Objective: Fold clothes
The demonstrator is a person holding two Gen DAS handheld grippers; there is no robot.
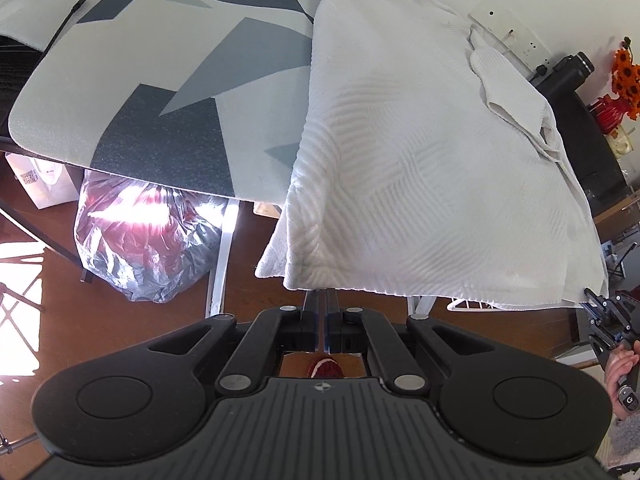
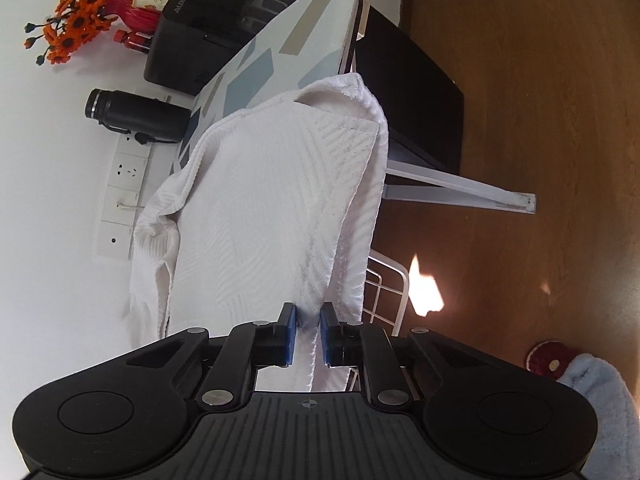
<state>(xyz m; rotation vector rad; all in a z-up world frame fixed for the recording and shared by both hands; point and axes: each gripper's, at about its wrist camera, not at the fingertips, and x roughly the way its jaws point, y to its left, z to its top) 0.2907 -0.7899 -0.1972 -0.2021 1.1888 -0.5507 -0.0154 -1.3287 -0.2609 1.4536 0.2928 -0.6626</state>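
Note:
A white textured garment lies over the right part of a patterned ironing board, its hem hanging off the near edge. My left gripper is shut, and its fingertips disappear under the hem at the garment's near-left corner. In the left wrist view my right gripper meets the hem's far right corner, with a hand on its handle. The right wrist view shows the garment draped over the board. There my right gripper is shut, with a fold of the fabric pinched between its blue pads.
Under the board sit a shiny plastic bag, a white box and a white wire rack. Behind it are a black appliance, a black bottle, orange flowers and wall sockets. A red slipper lies on the wooden floor.

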